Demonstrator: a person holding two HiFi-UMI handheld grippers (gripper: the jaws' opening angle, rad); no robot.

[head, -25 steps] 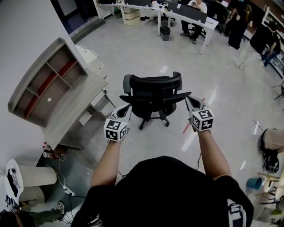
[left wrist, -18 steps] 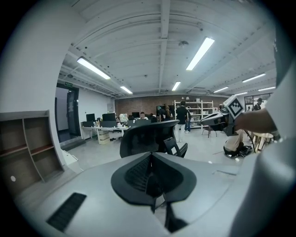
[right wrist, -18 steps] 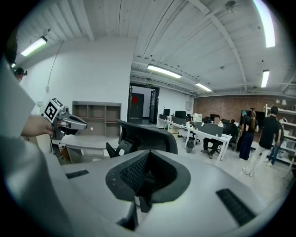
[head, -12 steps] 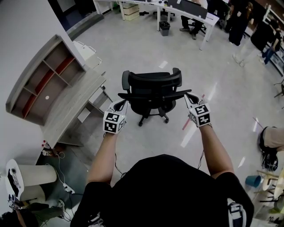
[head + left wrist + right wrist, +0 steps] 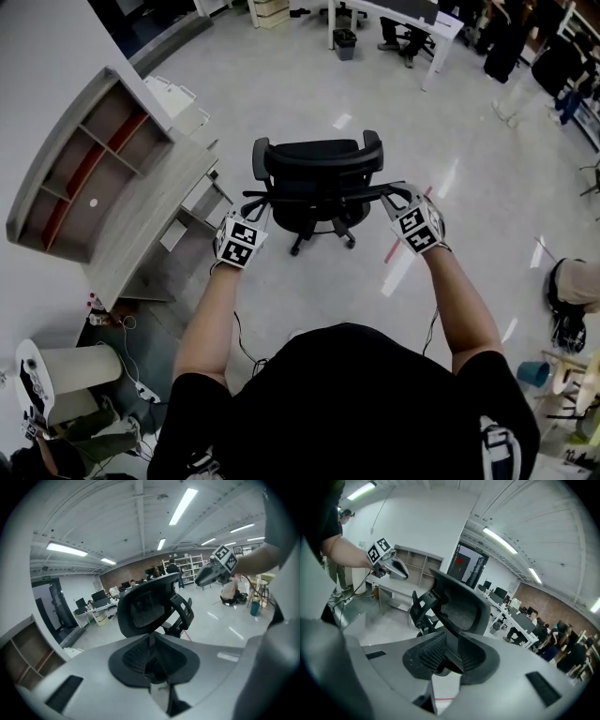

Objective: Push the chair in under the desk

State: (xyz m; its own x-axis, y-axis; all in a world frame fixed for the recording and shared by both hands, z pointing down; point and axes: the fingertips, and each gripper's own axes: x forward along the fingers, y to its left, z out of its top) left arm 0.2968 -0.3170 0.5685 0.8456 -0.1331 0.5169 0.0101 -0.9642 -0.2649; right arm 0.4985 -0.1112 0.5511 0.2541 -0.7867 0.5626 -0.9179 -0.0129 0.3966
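- The left gripper (image 5: 151, 638) has its jaws pressed together with nothing clearly between them; its tip sits at the left end of the chair (image 5: 314, 173) backrest's top edge.
- The right gripper (image 5: 451, 641) is at the right end of that same edge. Its jaws are opening, a narrow gap shows between the pads, and the dark rim of the backrest runs into that gap.
- The chair is black, with a mesh back and armrests. It stands on the grey floor (image 5: 281, 84) with its backrest toward the person and its seat pointing away.
- The worktop (image 5: 150, 220) lies to the left of the chair, with its near corner close to the chair's left armrest. The chair is fully out in the open, not under the worktop.
- A shelf unit (image 5: 80, 169) stands on the far side of the worktop from the chair.
- Beyond the chair, well apart from it, are long white desks (image 5: 394, 14) with seated people.
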